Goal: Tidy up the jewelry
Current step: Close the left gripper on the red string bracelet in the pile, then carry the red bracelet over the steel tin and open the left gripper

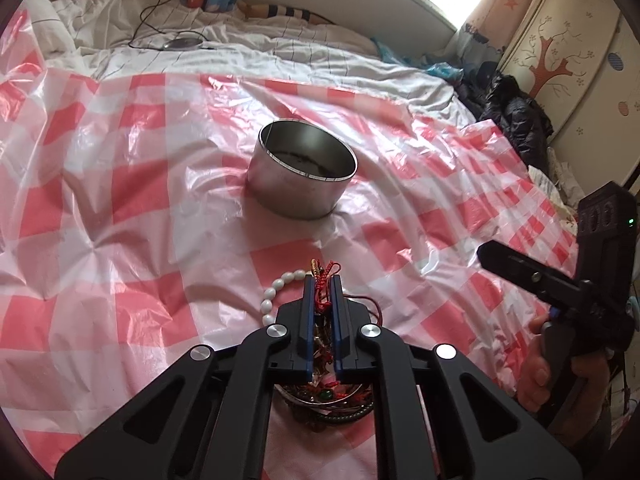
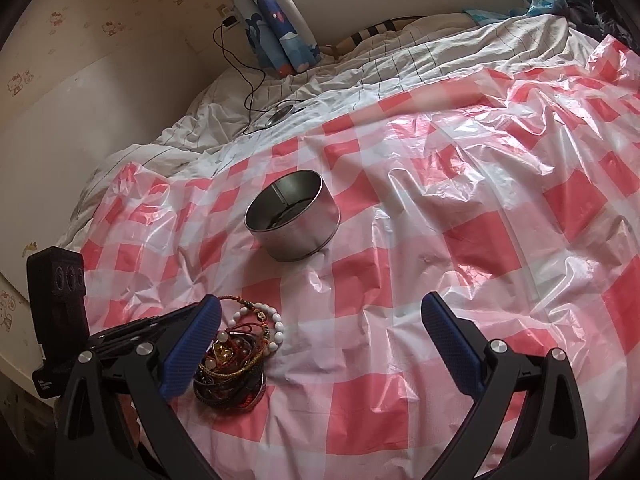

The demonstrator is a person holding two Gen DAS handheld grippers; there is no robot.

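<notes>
A heap of bracelets [image 2: 236, 364] lies on the red-and-white checked plastic sheet [image 2: 440, 240], with a white bead bracelet [image 1: 276, 288] at its edge. My left gripper [image 1: 322, 280] reaches into the heap, its blue pads shut on a red cord bracelet [image 1: 324, 282] whose knotted strands stick out past the fingertips. The rest of the heap [image 1: 328, 404] shows below the jaws. A round metal tin [image 1: 304, 172] stands open farther back, a dark item in its bottom. My right gripper [image 2: 322, 304] hovers open over bare sheet to the right of the heap, holding nothing.
The sheet covers a bed with a rumpled white quilt [image 1: 240, 52] behind it. A black cable and a small round device [image 1: 182, 43] lie on the quilt. Dark clothes [image 1: 516, 116] are piled by a painted wardrobe [image 1: 568, 60] on the right. A hand [image 1: 536, 372] holds the right tool.
</notes>
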